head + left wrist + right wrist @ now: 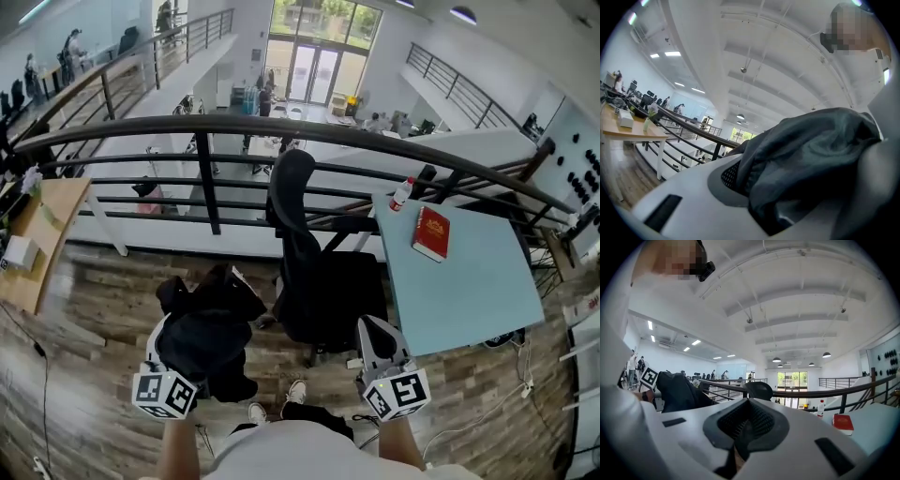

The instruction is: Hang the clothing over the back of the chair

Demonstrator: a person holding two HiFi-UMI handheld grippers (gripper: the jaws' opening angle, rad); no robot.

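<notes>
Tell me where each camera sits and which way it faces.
Head view: on the person's head, facing steeply down at chair, clothing; forearms, shoes, left gripper, right gripper show.
Left gripper view: rides that gripper, facing the railing; jaws clamp the clothing, torso at right.
Right gripper view: rides that gripper, toward the chair; jaws together, torso at left.
Shared: all show clothing, railing.
</notes>
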